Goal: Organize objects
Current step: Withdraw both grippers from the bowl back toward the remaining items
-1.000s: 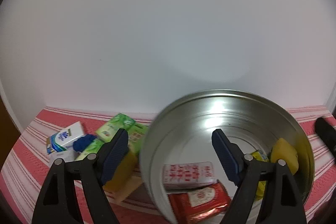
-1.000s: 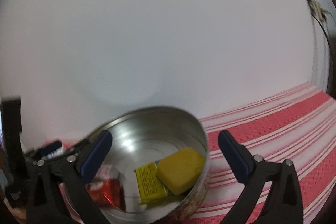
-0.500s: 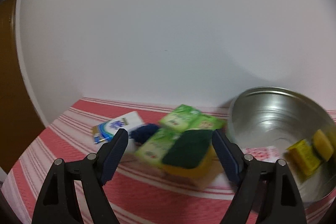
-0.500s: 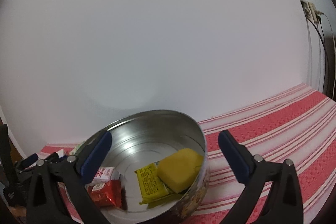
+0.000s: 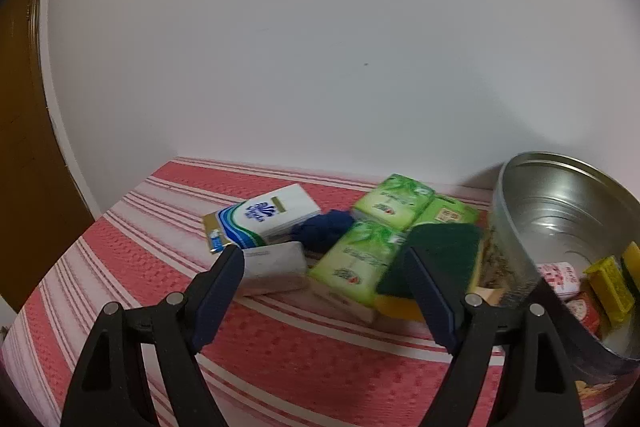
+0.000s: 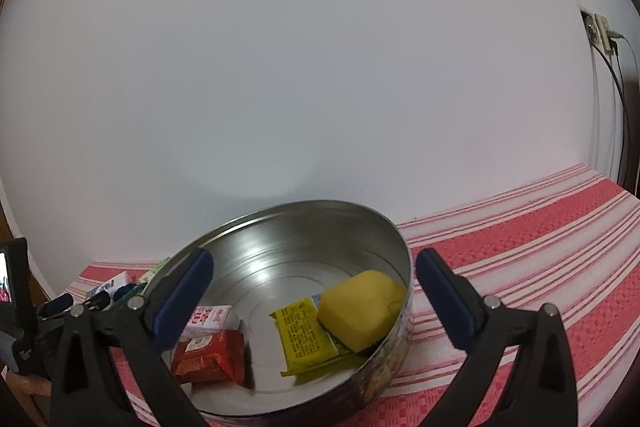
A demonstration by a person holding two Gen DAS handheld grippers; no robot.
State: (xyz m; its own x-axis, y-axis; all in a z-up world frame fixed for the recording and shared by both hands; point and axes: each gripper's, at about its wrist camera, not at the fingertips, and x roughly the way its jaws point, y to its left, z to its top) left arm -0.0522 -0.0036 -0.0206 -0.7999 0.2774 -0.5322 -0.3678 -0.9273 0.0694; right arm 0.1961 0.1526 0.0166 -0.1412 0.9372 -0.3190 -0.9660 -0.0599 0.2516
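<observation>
Swung left off the shiny tin (image 5: pixel 560 227), left gripper (image 5: pixel 324 291) gapes over green packs (image 5: pixel 356 259); right gripper (image 6: pixel 312 295) gapes too.

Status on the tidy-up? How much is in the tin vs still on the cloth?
Done: tin holds a yellow sponge, yellow packet, red packet and white packet. In hand: nothing; left gripper and right gripper are open. Left: green packs, green sponge, white pack, blue ball.

Three green tissue packs (image 5: pixel 384 203), one white-and-blue tissue pack (image 5: pixel 262 217), two yellow-and-green sponges (image 5: pixel 436 259), one round metal tin (image 6: pixel 304 251), one red sachet (image 6: pixel 210 357), one yellow sachet (image 6: pixel 304 337).
</observation>
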